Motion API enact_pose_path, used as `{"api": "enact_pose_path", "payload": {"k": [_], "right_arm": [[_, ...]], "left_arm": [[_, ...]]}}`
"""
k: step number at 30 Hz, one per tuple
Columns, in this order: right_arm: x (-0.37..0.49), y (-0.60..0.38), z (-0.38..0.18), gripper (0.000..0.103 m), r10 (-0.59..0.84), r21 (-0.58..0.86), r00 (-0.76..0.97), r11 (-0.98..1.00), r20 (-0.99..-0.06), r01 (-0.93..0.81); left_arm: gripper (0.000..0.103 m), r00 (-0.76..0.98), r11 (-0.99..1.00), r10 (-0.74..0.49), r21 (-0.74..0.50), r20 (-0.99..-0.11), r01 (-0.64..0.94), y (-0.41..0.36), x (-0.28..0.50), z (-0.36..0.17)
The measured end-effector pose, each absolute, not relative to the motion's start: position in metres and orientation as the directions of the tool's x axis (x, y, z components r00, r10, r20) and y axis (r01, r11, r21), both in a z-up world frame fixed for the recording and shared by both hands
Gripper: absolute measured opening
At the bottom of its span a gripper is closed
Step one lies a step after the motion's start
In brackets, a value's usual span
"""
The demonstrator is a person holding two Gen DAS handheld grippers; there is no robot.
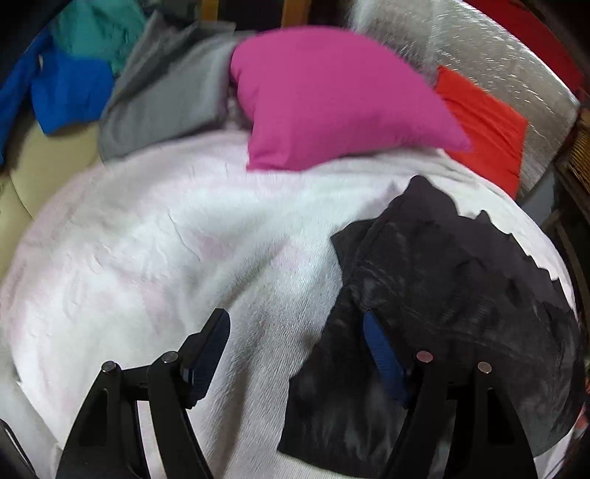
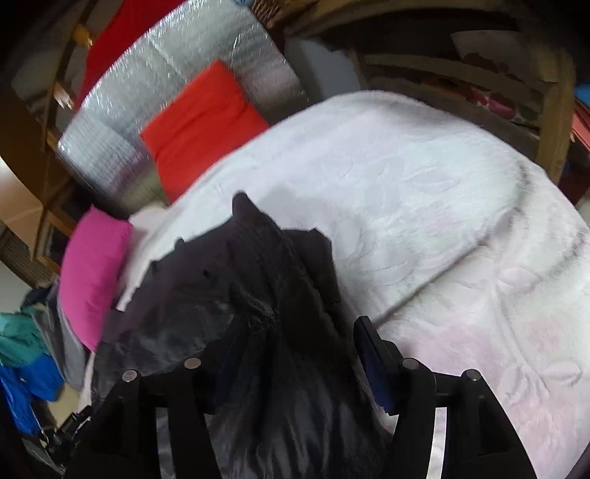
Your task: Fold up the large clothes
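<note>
On the white blanket (image 1: pixel 155 250) that covers the whole work surface, a dark garment (image 1: pixel 442 294) lies crumpled toward the right side in the left wrist view, its far edge ragged and its left edge running down toward the near rim of the picture. The left hand-held gripper (image 1: pixel 295 353) hangs over the blanket with its jaws spread wide; the left finger is over bare white cloth and the right finger (image 1: pixel 383 361) is over the garment's left border, gripping nothing. To the left of the garment the blanket is bare, a broad open stretch reaching to the pink cushion (image 1: pixel 332 99) at the far edge.

In the right wrist view the right hand-held gripper (image 2: pixel 291 353) has the garment (image 2: pixel 258 280) bunched up between its fingers. The cloth rises in a gathered ridge in the gap, and the right finger (image 2: pixel 376 364) stands clear of it with white blanket showing beside it, so the jaws are parted; whether the left finger presses the cloth I cannot tell, because the fabric covers it. Right of the garment the blanket (image 2: pixel 424 206) is bare out to its rounded far edge.

Along the far border sit a red cushion (image 1: pixel 486 121) just right of the pink one, a grey cloth (image 1: pixel 166 95) to its left, and blue (image 1: pixel 70 92) and teal clothes (image 1: pixel 99 33) at the far left. A silver padded panel (image 2: pixel 177 66) stands behind the red cushion.
</note>
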State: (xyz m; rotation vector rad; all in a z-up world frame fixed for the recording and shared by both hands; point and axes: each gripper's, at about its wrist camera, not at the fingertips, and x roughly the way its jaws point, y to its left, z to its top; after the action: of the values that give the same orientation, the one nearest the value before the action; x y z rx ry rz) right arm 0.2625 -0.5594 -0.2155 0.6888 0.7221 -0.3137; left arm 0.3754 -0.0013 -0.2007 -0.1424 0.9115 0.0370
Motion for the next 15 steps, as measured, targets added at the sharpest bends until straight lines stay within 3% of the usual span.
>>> {"api": "enact_pose_path", "payload": {"k": [5, 9, 12, 14, 15], "right_arm": [[0.235, -0.560, -0.217, 0.066, -0.018, 0.479, 0.704, 0.720, -0.710, 0.501], [0.227, -0.556, -0.235, 0.065, 0.012, 0.462, 0.657, 0.722, -0.753, 0.516], [0.240, -0.548, -0.248, 0.057, 0.009, 0.399, 0.606, 0.761, -0.795, 0.512], [0.243, -0.546, -0.248, 0.050, 0.001, 0.392, 0.607, 0.764, -0.795, 0.512], [0.242, -0.545, -0.244, 0.042, -0.004, 0.401, 0.622, 0.762, -0.783, 0.508]], "left_arm": [[0.082, 0.687, 1.000, -0.009, -0.015, -0.726, -0.003, -0.021, 0.349, -0.183], [0.082, 0.636, 0.999, 0.002, 0.034, -0.772, 0.038, -0.033, 0.349, -0.197], [0.083, 0.519, 1.000, -0.006, -0.002, -0.855, 0.008, -0.028, 0.363, -0.227], [0.084, 0.508, 0.997, -0.052, -0.074, -0.860, -0.023, -0.019, 0.365, -0.228], [0.084, 0.509, 0.996, -0.065, -0.091, -0.858, -0.026, -0.016, 0.365, -0.226]]}}
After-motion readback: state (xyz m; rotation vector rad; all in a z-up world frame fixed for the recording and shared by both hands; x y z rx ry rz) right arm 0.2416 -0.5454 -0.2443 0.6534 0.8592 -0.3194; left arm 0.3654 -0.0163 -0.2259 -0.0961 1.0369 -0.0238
